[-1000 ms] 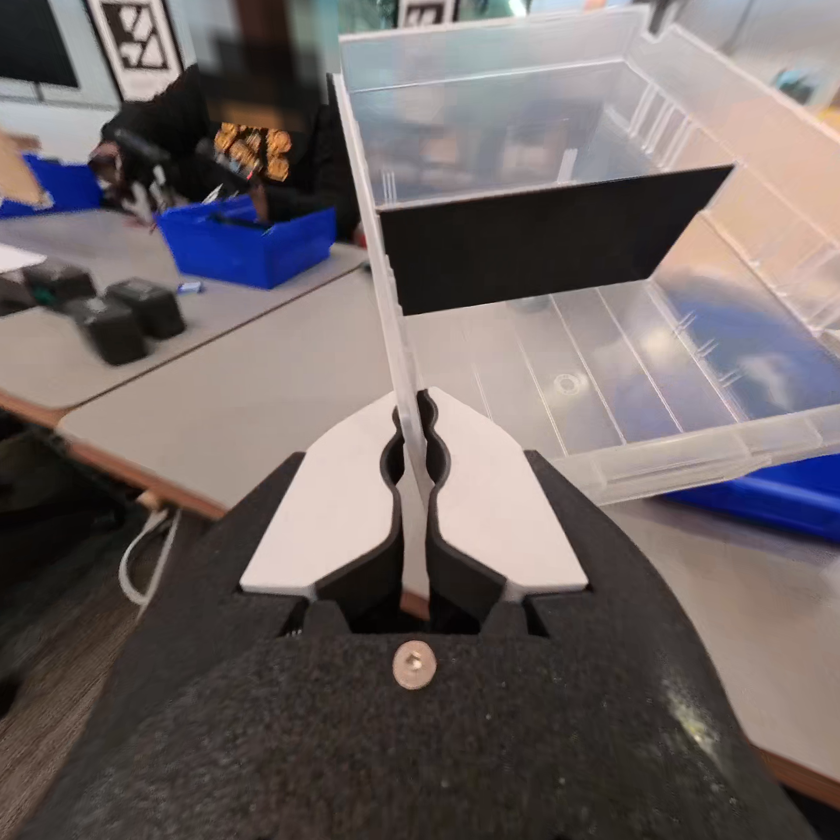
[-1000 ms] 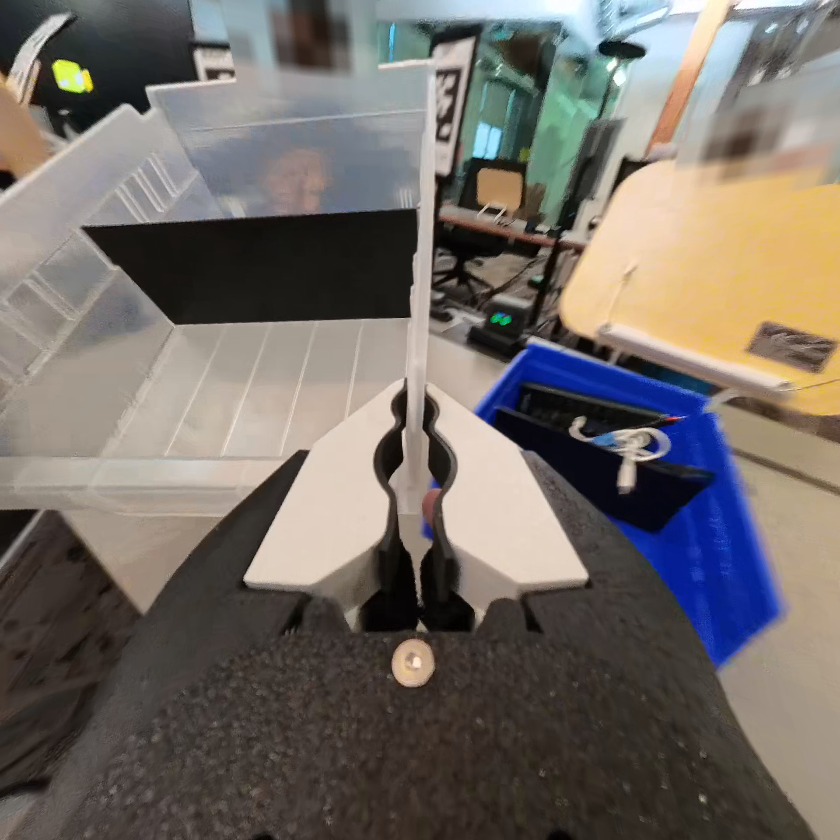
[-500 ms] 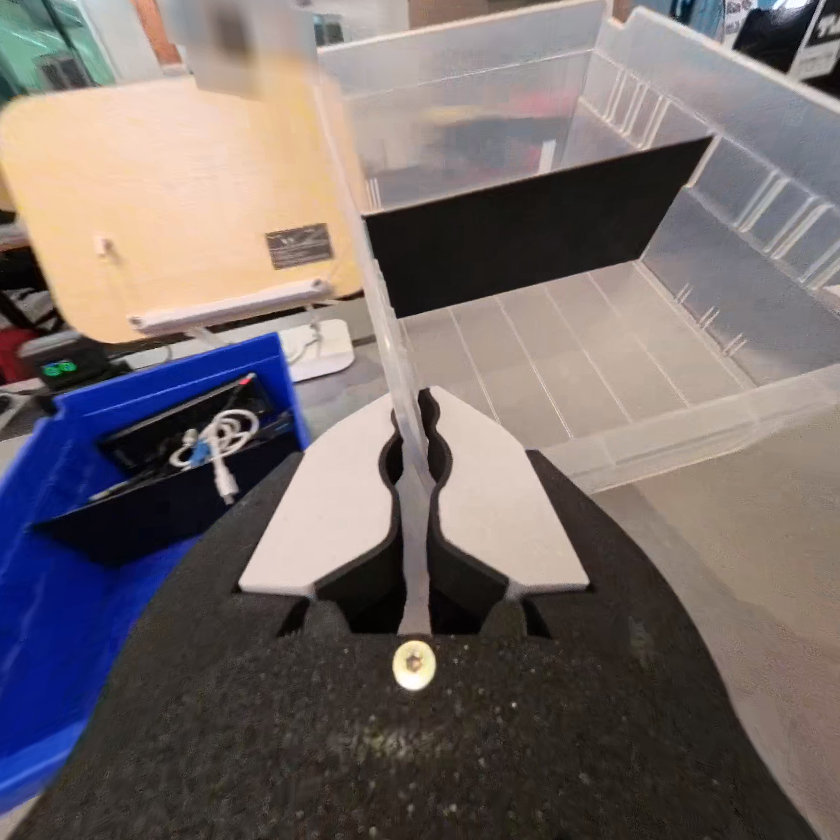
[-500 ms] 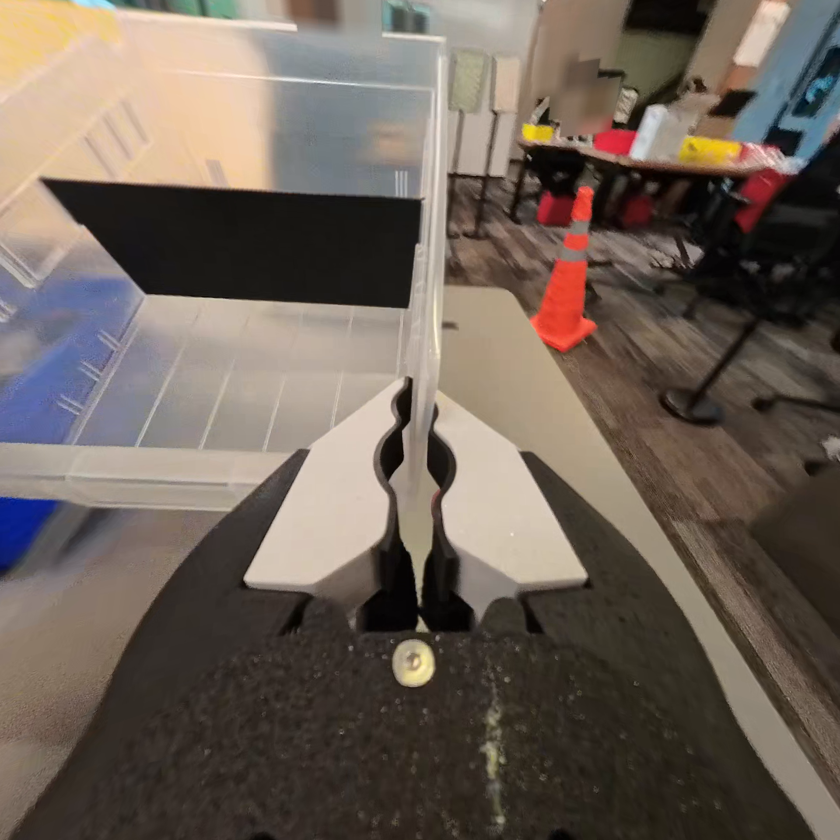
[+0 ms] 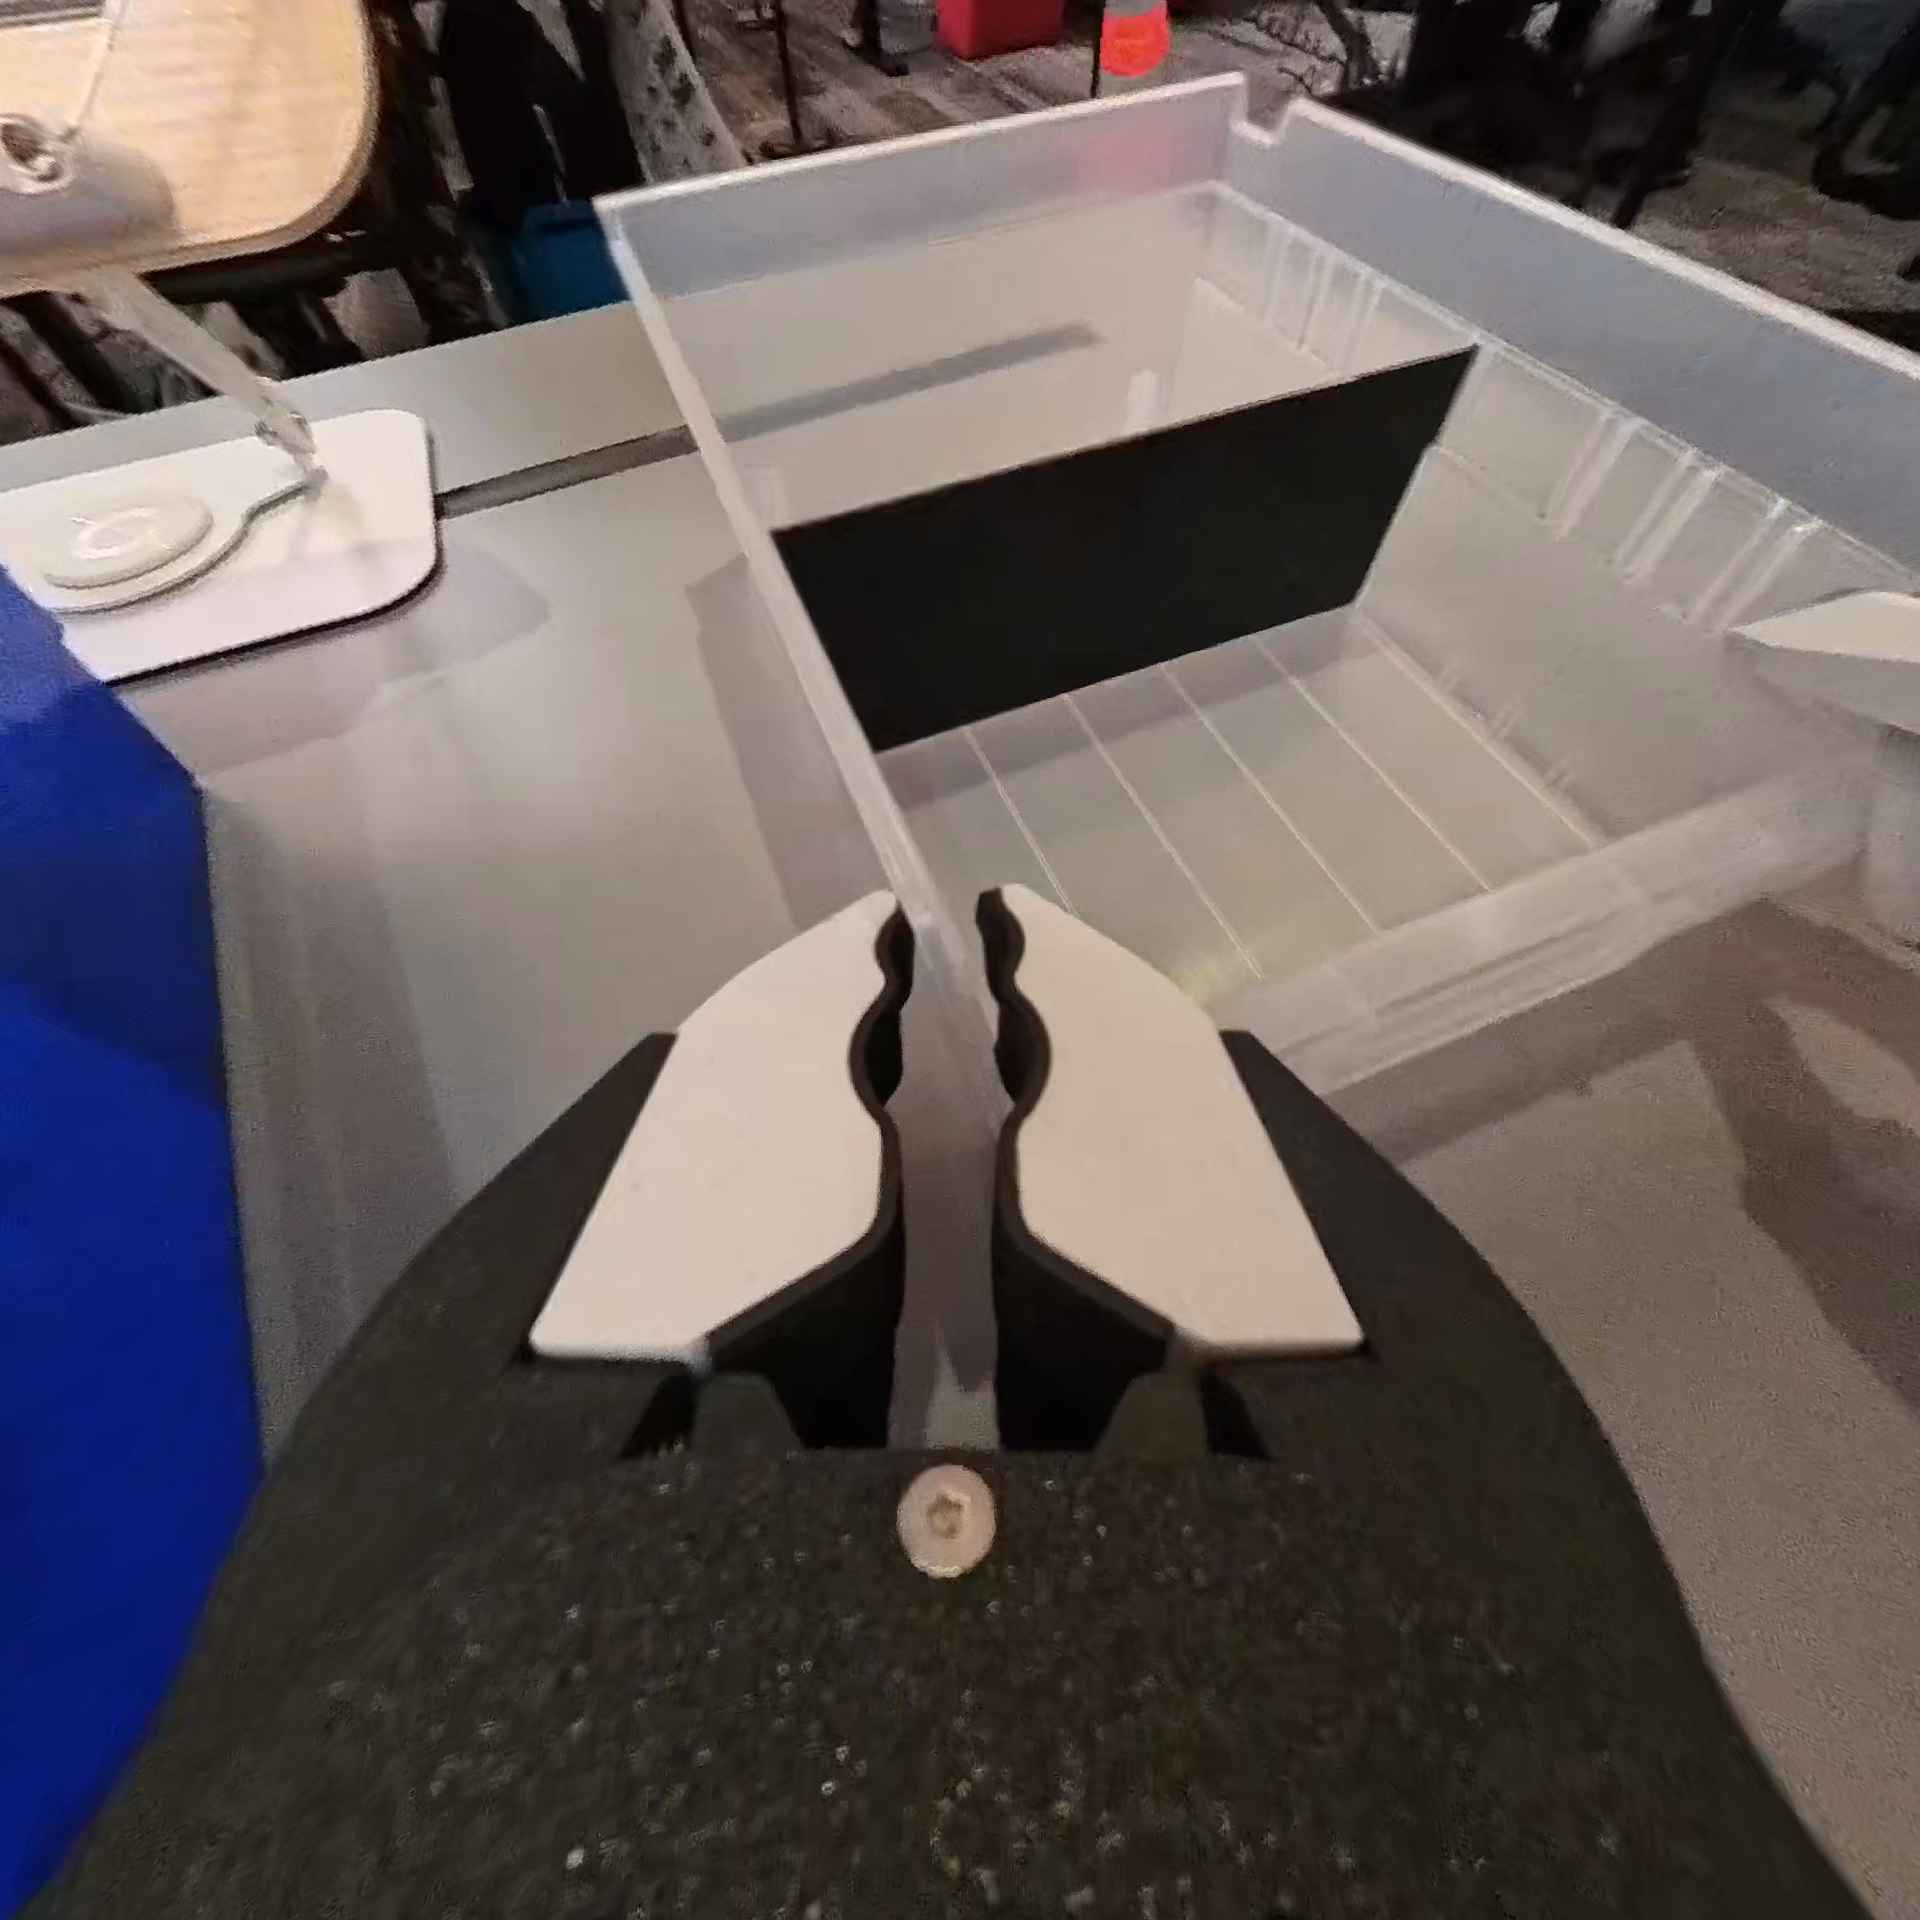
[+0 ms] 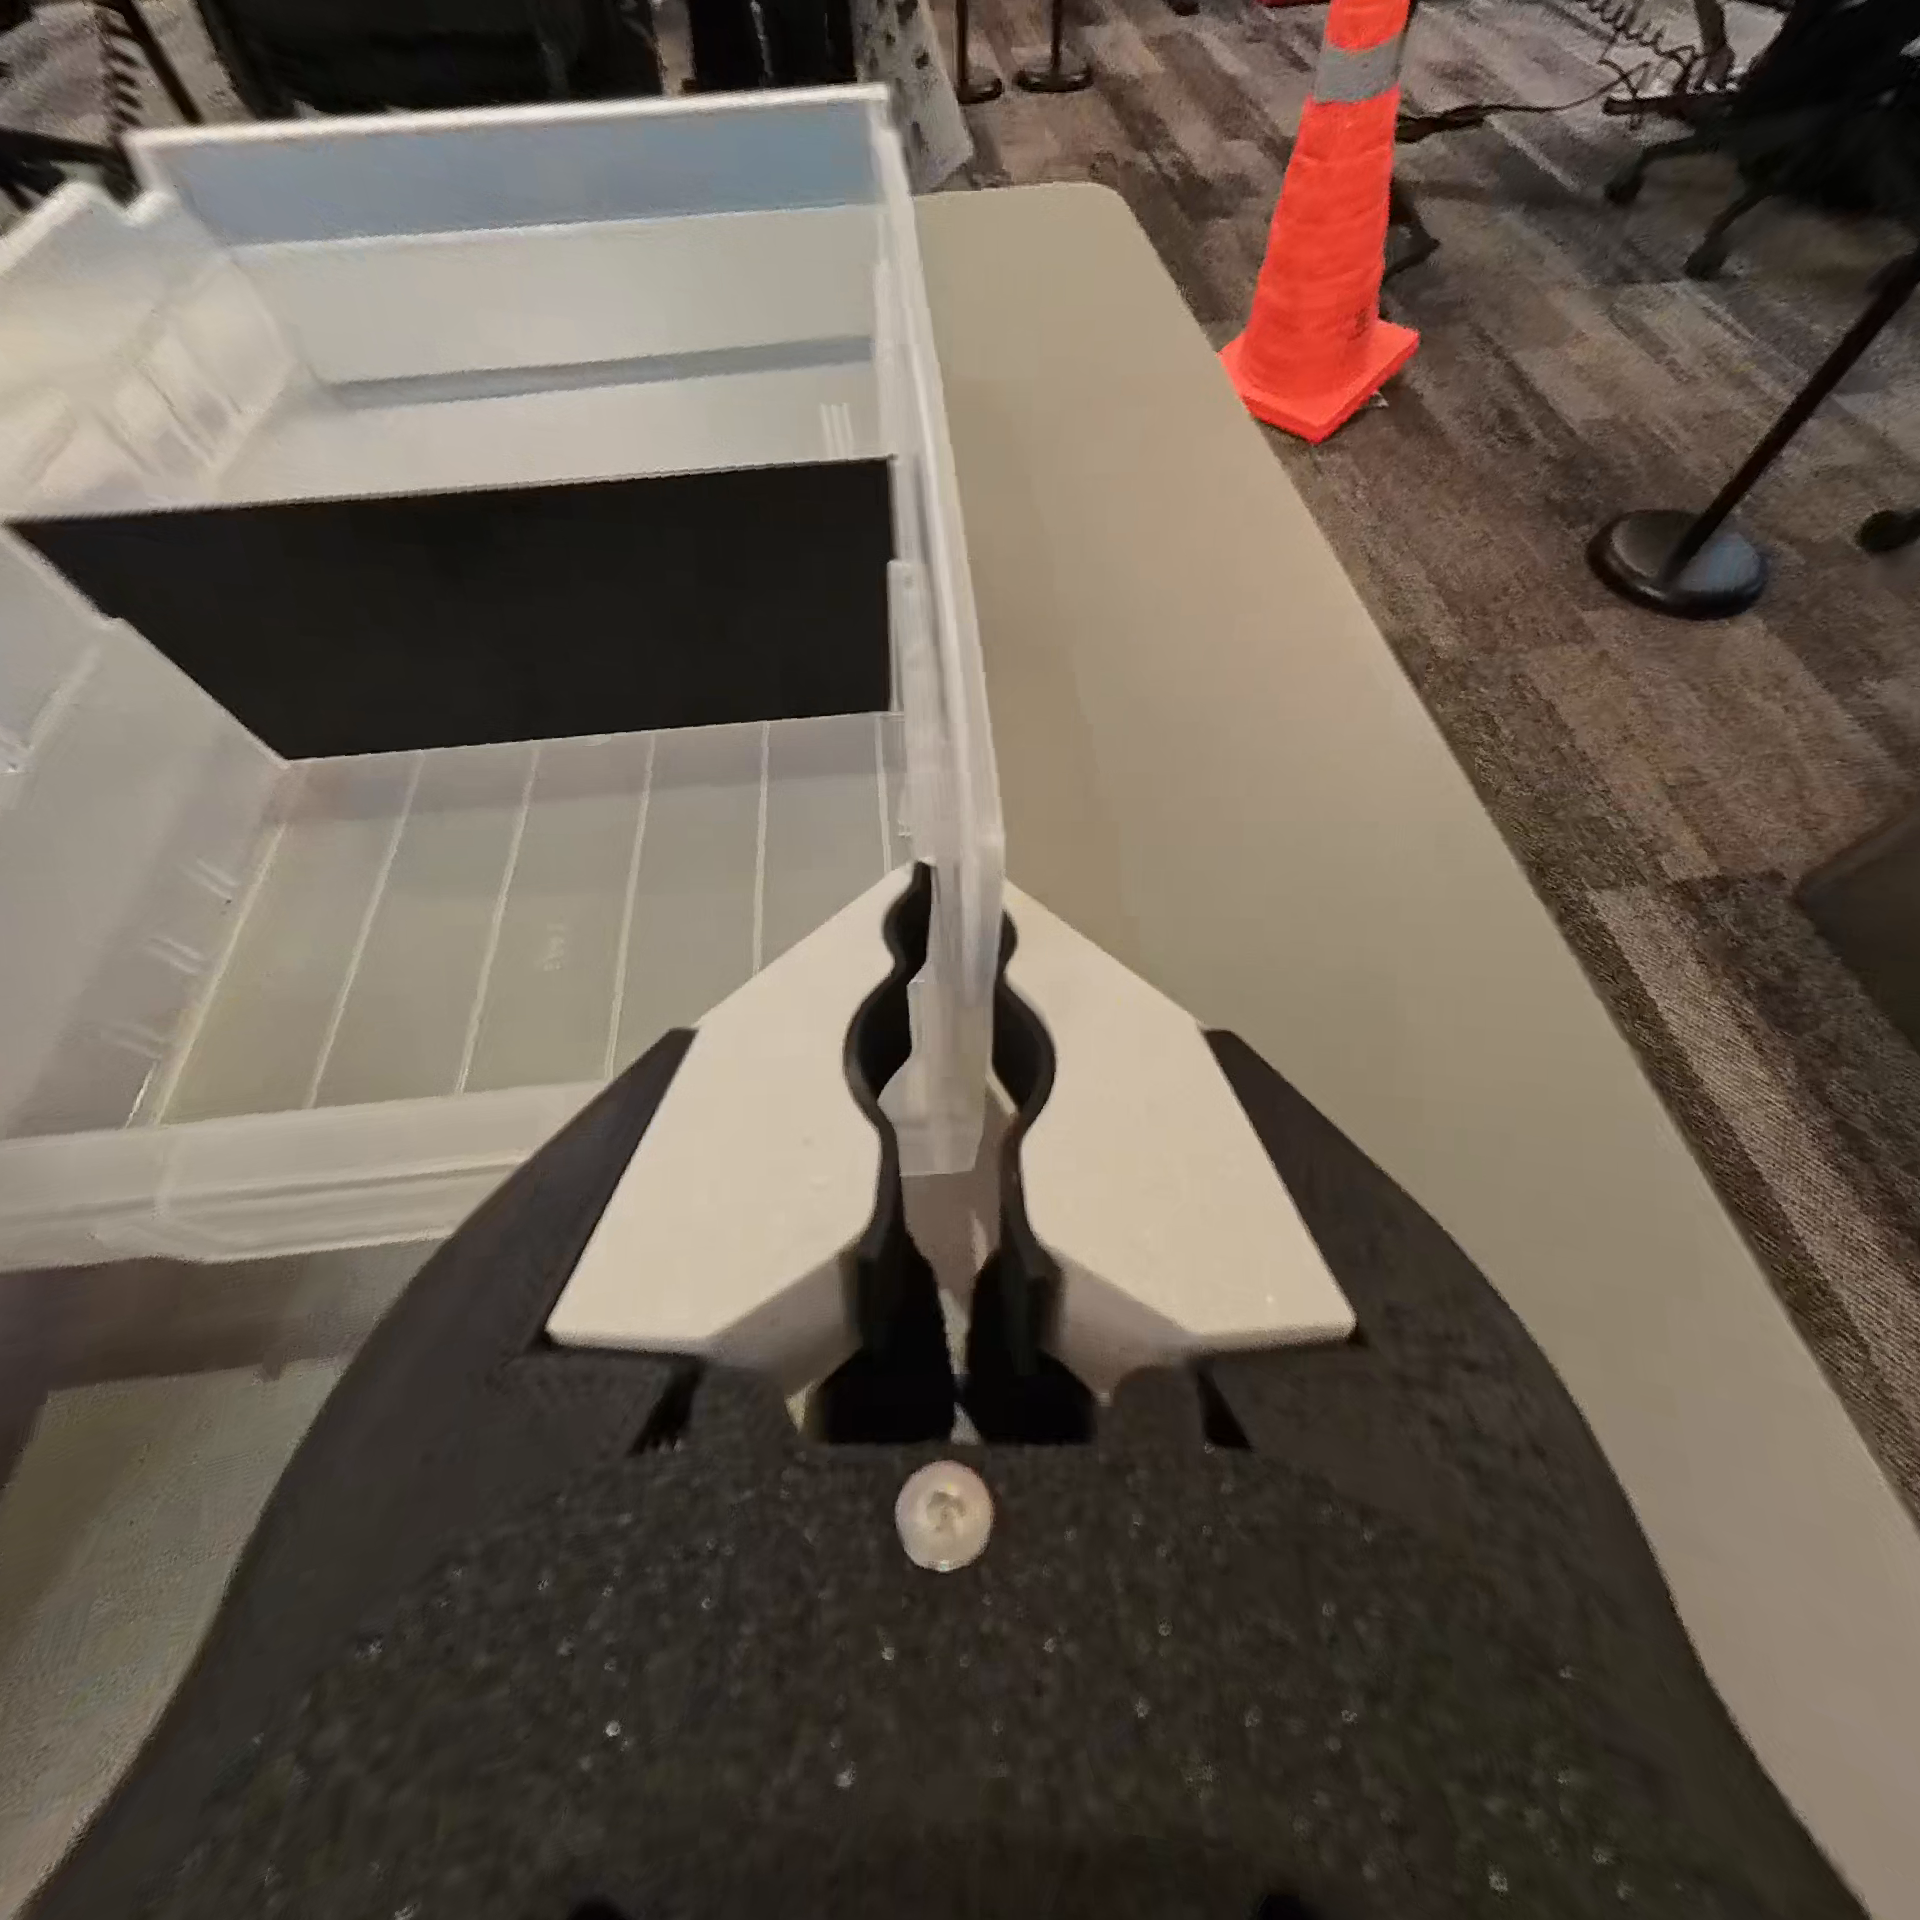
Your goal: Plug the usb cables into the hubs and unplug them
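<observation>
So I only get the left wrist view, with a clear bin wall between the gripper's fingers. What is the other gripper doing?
Observer: The right gripper is closed on the clear bin's opposite side wall, near the front corner.
Operator: What lies past that wall?
Observer: A strip of bare table, then the table's edge, with carpeted floor beyond it.
Operator: Is anything standing on that floor?
Observer: Yes, a black post with a round base, off to the right.
</observation>
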`<action>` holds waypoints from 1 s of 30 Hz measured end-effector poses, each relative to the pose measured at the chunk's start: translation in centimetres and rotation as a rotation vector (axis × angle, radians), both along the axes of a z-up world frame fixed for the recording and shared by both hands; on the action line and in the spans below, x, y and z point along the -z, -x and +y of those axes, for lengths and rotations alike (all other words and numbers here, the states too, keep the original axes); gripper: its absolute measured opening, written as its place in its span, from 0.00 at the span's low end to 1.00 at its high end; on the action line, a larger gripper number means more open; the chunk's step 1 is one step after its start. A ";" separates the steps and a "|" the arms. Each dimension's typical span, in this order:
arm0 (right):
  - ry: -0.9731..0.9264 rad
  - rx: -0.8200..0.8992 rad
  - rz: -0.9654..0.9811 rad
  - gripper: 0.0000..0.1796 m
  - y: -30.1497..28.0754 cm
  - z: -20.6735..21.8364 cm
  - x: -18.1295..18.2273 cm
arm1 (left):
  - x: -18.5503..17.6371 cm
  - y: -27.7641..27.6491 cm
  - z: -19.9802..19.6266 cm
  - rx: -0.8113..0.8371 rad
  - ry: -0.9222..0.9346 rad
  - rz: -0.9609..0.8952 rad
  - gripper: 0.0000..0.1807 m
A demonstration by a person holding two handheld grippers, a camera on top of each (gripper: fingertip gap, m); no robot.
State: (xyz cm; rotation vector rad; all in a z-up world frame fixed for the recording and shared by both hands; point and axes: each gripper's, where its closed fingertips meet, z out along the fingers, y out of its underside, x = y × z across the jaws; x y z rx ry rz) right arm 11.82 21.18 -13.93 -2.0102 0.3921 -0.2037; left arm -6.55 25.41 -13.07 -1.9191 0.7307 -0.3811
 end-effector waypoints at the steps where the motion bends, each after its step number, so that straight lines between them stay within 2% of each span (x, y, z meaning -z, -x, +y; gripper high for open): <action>1: 0.019 0.021 0.005 0.06 -0.4 -0.1 0.1 | 0.0 -0.2 -0.7 0.059 0.036 0.009 0.10; 3: 0.072 0.044 0.054 0.10 -0.5 -1.2 0.1 | -1.1 0.1 -1.9 0.151 0.101 -0.048 0.11; 4: 0.084 0.055 0.063 0.18 -0.3 -2.0 -0.4 | -2.0 0.5 -2.6 0.189 0.122 -0.068 0.17; 5: 0.078 0.075 0.048 0.22 0.0 -3.2 -1.4 | -3.2 1.3 -3.3 0.226 0.122 -0.085 0.20; 7: 0.027 0.131 -0.032 0.22 1.5 -5.9 -4.7 | -6.0 3.4 -5.0 0.318 0.094 -0.120 0.24; 10: -0.067 0.061 -0.138 0.20 7.7 -6.7 -9.5 | -9.8 9.9 -6.0 0.342 0.060 -0.187 0.26; 13: -0.140 -0.205 -0.079 0.22 17.6 -3.2 -11.1 | -11.4 20.0 -2.8 0.125 -0.091 -0.104 0.29; 16: -0.146 -0.522 0.034 0.30 29.1 0.3 -8.7 | -10.3 30.6 0.1 -0.169 -0.197 0.044 0.33; 18: -0.114 -0.587 0.009 0.34 33.1 1.6 -6.3 | -7.7 35.1 1.1 -0.297 -0.145 0.089 0.36; 21: -0.110 -0.530 -0.025 0.34 34.7 3.8 -4.4 | -4.4 37.1 2.2 -0.375 -0.042 0.054 0.38; 22: -0.089 -0.508 -0.013 0.33 34.9 4.5 -3.7 | -3.3 36.6 2.4 -0.361 0.013 0.010 0.37; 24: -0.029 -0.494 -0.006 0.25 35.5 5.8 -2.1 | -1.3 35.5 2.8 -0.336 0.103 -0.050 0.30; 25: 0.005 -0.477 -0.032 0.15 35.4 6.2 -1.2 | -0.6 35.4 3.2 -0.351 0.112 -0.052 0.22; 26: 0.025 -0.415 -0.073 0.03 34.6 6.5 -0.7 | -0.3 35.5 3.5 -0.370 0.095 -0.048 0.05; 30: 0.010 -0.373 -0.079 0.02 35.1 6.3 -0.9 | -0.8 36.0 4.0 -0.390 0.037 -0.022 0.02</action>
